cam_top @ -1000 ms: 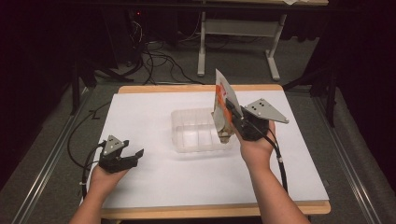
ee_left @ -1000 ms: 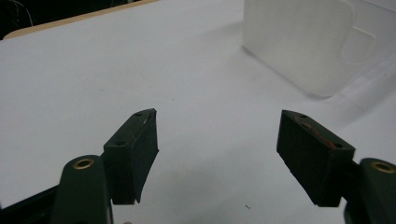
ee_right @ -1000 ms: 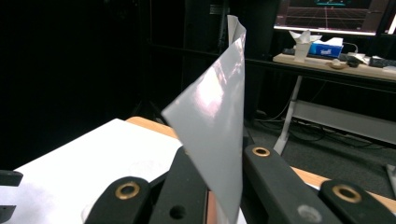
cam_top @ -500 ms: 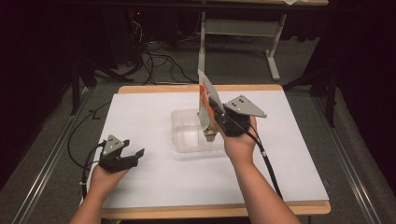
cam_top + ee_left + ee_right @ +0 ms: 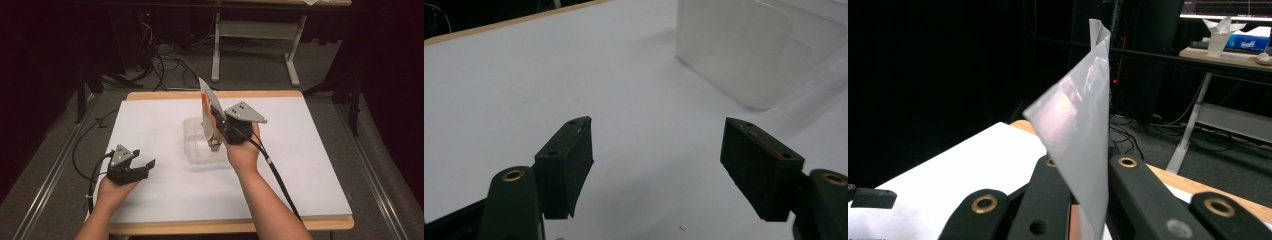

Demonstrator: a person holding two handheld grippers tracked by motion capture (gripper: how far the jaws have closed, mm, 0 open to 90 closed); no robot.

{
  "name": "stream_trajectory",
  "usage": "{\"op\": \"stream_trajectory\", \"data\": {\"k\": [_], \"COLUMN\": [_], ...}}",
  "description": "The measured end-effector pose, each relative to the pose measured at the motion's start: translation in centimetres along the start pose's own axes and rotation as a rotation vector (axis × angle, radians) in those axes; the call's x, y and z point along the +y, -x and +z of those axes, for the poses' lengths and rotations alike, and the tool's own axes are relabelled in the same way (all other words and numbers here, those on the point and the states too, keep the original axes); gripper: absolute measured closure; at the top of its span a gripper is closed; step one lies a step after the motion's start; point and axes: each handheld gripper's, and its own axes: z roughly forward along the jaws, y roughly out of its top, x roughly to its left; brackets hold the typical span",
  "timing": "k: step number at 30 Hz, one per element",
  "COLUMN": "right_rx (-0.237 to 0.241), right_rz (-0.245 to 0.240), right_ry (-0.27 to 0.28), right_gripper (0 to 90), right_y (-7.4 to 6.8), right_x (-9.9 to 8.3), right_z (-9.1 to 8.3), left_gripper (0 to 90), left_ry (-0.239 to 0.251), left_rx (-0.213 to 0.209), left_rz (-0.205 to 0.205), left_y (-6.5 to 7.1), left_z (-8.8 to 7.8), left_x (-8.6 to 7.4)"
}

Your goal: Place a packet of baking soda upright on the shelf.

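right tongs (image 5: 214, 116) gripping packet (image 5: 209, 111), above clear tub (image 5: 192, 132)

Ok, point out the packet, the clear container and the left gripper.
packet (image 5: 206, 102): high view, its silvery upper part.
clear container (image 5: 744, 45): left gripper view, its near wall.
left gripper (image 5: 656, 165): left gripper view, midway between its fingertips.

Left hand-held gripper (image 5: 146, 167) gapes low; right hand-held gripper (image 5: 216, 116) is clamped, raised.
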Motion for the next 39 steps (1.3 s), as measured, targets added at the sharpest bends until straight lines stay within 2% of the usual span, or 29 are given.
{"op": "stream_trajectory", "data": {"k": [20,39], "right_rx": [-0.012,-0.013], "right_rz": [-0.02,-0.046], "right_ry": [-0.052,-0.063], "right_gripper": [90.0,90.0], "right_y": [-0.6,-1.0], "right_x": [-1.9,-3.1], "right_z": [3.5,4.6], "left_gripper": [29.3,29.1], "left_ry": [-0.003,-0.011], "left_rx": [-0.011,-0.013], "left_rz": [0.006,0.008], "left_y": [0.0,0.0], "left_z": [0.2,0.3], "left_x": [0.1,0.0]}}
